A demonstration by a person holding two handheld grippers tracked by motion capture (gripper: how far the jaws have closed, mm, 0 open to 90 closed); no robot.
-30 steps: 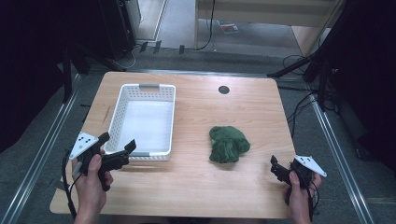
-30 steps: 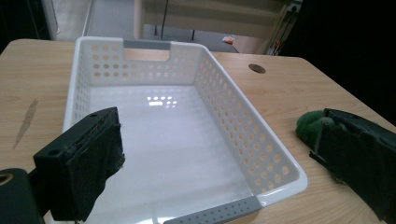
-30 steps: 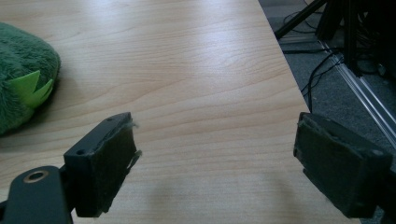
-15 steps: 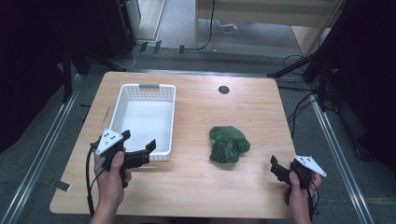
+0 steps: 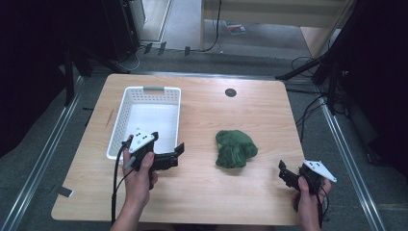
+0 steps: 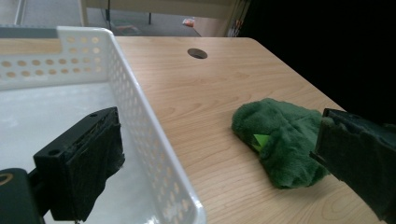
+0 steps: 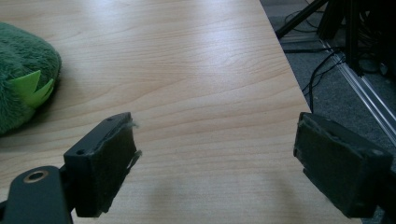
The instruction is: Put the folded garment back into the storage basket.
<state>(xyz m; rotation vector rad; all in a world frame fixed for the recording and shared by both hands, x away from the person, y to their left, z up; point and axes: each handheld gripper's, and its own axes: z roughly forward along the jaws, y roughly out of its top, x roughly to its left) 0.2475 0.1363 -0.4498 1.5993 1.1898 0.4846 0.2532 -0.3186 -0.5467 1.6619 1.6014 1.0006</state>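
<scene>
A crumpled green plush toy (image 5: pixel 235 148) lies on the wooden table, right of centre. A white perforated basket (image 5: pixel 144 89) stands at the left with nothing in it. My left gripper (image 5: pixel 179 155) is open above the basket's near right corner and points right toward the toy, a short gap away. In the left gripper view, one jaw hangs over the basket (image 6: pixel 140 107) and the toy (image 6: pixel 280 135) lies ahead by the other jaw. My right gripper (image 5: pixel 285 175) is open near the front right table edge, right of the toy (image 7: pixel 23 88), with bare wood between its jaws.
A round black hole (image 5: pixel 230 92) sits in the tabletop at the back. Bare wood (image 5: pixel 216 115) lies between basket and toy. The table's right edge (image 7: pixel 285 70) is close to the right gripper, with cables and metal rails on the floor beyond.
My left gripper has moved right from the table's left edge to the basket's near right corner, closer to the toy. The right gripper and the toy have not moved.
</scene>
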